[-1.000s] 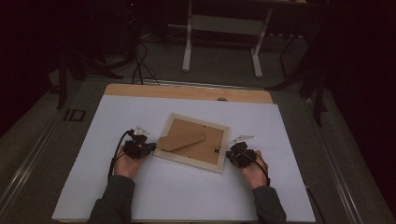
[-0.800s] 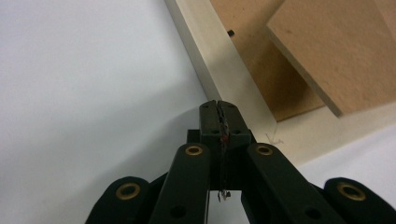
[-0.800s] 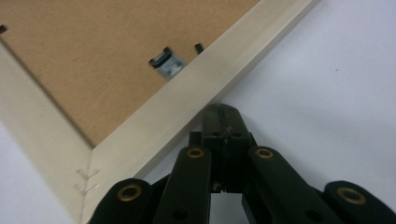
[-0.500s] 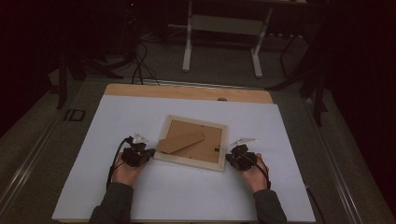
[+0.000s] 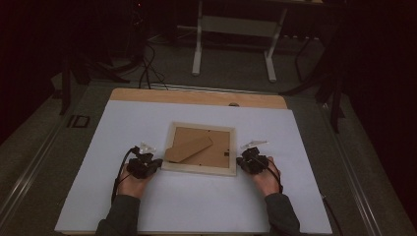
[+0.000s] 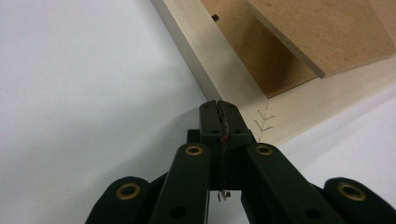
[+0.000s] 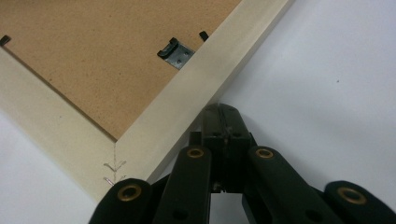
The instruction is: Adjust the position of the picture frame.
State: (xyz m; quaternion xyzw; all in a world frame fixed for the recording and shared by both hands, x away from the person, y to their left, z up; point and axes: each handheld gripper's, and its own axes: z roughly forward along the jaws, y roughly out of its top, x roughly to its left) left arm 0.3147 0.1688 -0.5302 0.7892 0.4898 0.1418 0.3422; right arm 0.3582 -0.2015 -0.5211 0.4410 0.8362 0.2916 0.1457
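Frame (image 5: 200,149) now lies squared to desk (image 5: 295,196) edge, no longer skewed as a second ago. Left tongs (image 6: 218,108) closed, empty, touching near-left corner. Frame back-up at desk centre, easel stand (image 5: 189,148) folded. Right tongs (image 7: 223,113) closed, empty, against near-right corner. Straightening looks finished.

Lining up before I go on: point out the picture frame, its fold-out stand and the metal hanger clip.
picture frame (image 5: 199,169), high view, near wooden rail.
fold-out stand (image 5: 189,148), high view, middle of the brown flap.
hanger clip (image 7: 176,52), right gripper view, metal plate by the rail.
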